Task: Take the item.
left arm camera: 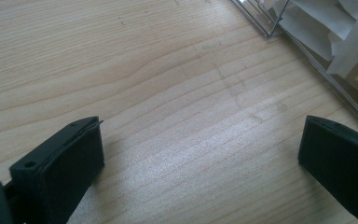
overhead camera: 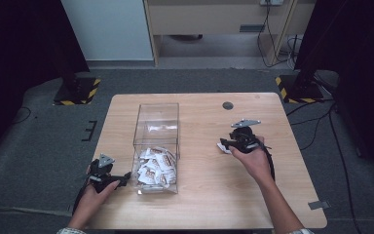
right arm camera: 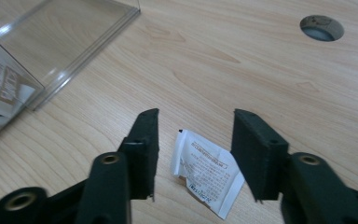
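Observation:
A small white sachet [right arm camera: 207,170] with printed text lies flat on the wooden table [overhead camera: 209,195], right of the middle. My right gripper [right arm camera: 196,116] hovers over it with its jaws apart; the pads stand on either side of the sachet and do not touch it. In the high view the right gripper [overhead camera: 226,144] points left, with the sachet [overhead camera: 223,147] at its tips. A clear plastic box [overhead camera: 158,105] stands left of centre, with several sachets [overhead camera: 156,165] piled in its near end. My left gripper [left arm camera: 200,135] rests wide open on bare wood beside the box's near left corner [left arm camera: 307,46], with nothing between its jaws.
A round cable hole [overhead camera: 228,105] sits in the table behind the right gripper. Black stands with yellow-striped bases [overhead camera: 78,90] are on the carpet behind both far corners. Bare wood lies between the box and the right gripper.

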A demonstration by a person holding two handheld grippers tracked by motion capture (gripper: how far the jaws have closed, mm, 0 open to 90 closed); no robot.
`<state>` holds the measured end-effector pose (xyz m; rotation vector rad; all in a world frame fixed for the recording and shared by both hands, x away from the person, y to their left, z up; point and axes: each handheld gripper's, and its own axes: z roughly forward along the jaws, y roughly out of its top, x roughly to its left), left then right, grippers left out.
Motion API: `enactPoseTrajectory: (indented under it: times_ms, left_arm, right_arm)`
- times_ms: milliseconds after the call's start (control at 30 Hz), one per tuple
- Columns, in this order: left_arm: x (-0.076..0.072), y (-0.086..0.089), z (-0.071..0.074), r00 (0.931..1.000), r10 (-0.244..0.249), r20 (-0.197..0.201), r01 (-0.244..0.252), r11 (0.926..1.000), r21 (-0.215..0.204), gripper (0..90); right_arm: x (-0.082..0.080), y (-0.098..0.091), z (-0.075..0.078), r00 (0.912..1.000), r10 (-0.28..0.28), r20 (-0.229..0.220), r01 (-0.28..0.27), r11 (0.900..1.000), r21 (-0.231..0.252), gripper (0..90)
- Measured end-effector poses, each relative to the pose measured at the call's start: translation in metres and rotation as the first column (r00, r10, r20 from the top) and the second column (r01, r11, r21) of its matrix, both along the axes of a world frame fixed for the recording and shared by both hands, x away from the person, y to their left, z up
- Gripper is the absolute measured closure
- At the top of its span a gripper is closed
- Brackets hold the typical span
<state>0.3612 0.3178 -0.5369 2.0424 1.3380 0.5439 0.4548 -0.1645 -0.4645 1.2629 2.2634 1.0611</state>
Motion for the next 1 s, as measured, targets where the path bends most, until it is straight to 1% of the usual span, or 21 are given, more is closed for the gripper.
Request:
enactPoseTrajectory:
  times_ms: [67, 167, 200, 233, 267, 300, 367, 400, 433, 500, 533, 700, 867, 900, 933, 1000]
  left_arm:
    - [0.0, 0.0, 0.0, 1.0, 0.0, 0.0, 0.0, 1.0, 0.0, 0.0]
    - [0.0, 0.0, 0.0, 1.0, 0.0, 0.0, 0.0, 1.0, 0.0, 0.0]
    - [0.0, 0.0, 0.0, 1.0, 0.0, 0.0, 0.0, 1.0, 0.0, 0.0]
    - [0.0, 0.0, 0.0, 1.0, 0.0, 0.0, 0.0, 1.0, 0.0, 0.0]
    - [0.0, 0.0, 0.0, 1.0, 0.0, 0.0, 0.0, 1.0, 0.0, 0.0]
    - [0.0, 0.0, 0.0, 1.0, 0.0, 0.0, 0.0, 1.0, 0.0, 0.0]
    - [0.0, 0.0, 0.0, 1.0, 0.0, 0.0, 0.0, 1.0, 0.0, 0.0]
    - [0.0, 0.0, 0.0, 1.0, 0.0, 0.0, 0.0, 1.0, 0.0, 0.0]
    - [0.0, 0.0, 0.0, 1.0, 0.0, 0.0, 0.0, 1.0, 0.0, 0.0]
    - [0.0, 0.0, 0.0, 1.0, 0.0, 0.0, 0.0, 1.0, 0.0, 0.0]
    - [0.0, 0.0, 0.0, 1.0, 0.0, 0.0, 0.0, 1.0, 0.0, 0.0]
    - [0.0, 0.0, 0.0, 1.0, 0.0, 0.0, 0.0, 1.0, 0.0, 0.0]
    - [0.0, 0.0, 0.0, 1.0, 0.0, 0.0, 0.0, 1.0, 0.0, 0.0]
    - [0.0, 0.0, 0.0, 1.0, 0.0, 0.0, 0.0, 1.0, 0.0, 0.0]
    - [0.0, 0.0, 0.0, 1.0, 0.0, 0.0, 0.0, 1.0, 0.0, 0.0]
    - [0.0, 0.0, 0.0, 1.0, 0.0, 0.0, 0.0, 1.0, 0.0, 0.0]
  right_arm:
    - [-0.005, -0.002, 0.002, 0.9997, -0.016, 0.02, 0.016, 0.9999, 0.006, 37.0]
    - [-0.013, -0.004, 0.003, 0.9986, -0.031, 0.043, 0.032, 0.9995, -0.006, 26.2]
    - [-0.013, -0.004, 0.003, 0.9986, -0.031, 0.043, 0.032, 0.9995, -0.006, 26.2]
    - [-0.015, -0.005, 0.003, 0.9981, -0.035, 0.051, 0.035, 0.9993, -0.009, 22.9]
    - [-0.022, -0.007, 0.002, 0.9978, -0.042, 0.05, 0.043, 0.9991, -0.008, 18.3]
    - [-0.024, -0.009, 0.001, 0.9976, -0.041, 0.056, 0.042, 0.9991, -0.012, 17.0]
    - [-0.029, -0.012, -0.001, 0.9978, -0.047, 0.048, 0.047, 0.9988, -0.013, 13.6]
    - [-0.029, -0.012, -0.001, 0.9978, -0.047, 0.048, 0.047, 0.9988, -0.013, 13.6]
    - [-0.034, -0.015, -0.004, 0.998, -0.045, 0.044, 0.046, 0.9989, -0.013, 12.9]
    - [-0.037, -0.016, -0.005, 0.9979, -0.047, 0.044, 0.047, 0.9988, -0.01, 12.7]
    - [-0.044, -0.02, -0.011, 0.9983, -0.045, 0.037, 0.046, 0.9989, -0.009, 11.9]
    - [-0.058, -0.028, -0.021, 0.9983, -0.049, 0.032, 0.048, 0.9988, 0.005, 11.2]
    - [-0.074, -0.034, -0.033, 0.9979, -0.062, 0.017, 0.062, 0.9981, -0.002, 10.0]
    - [-0.074, -0.034, -0.033, 0.9979, -0.062, 0.017, 0.062, 0.9981, -0.002, 10.0]
    - [-0.079, -0.035, -0.04, 0.9976, -0.069, -0.007, 0.069, 0.9975, -0.016, 7.5]
    - [-0.08, -0.035, -0.043, 0.9976, -0.069, -0.01, 0.069, 0.9974, -0.024, 7.5]
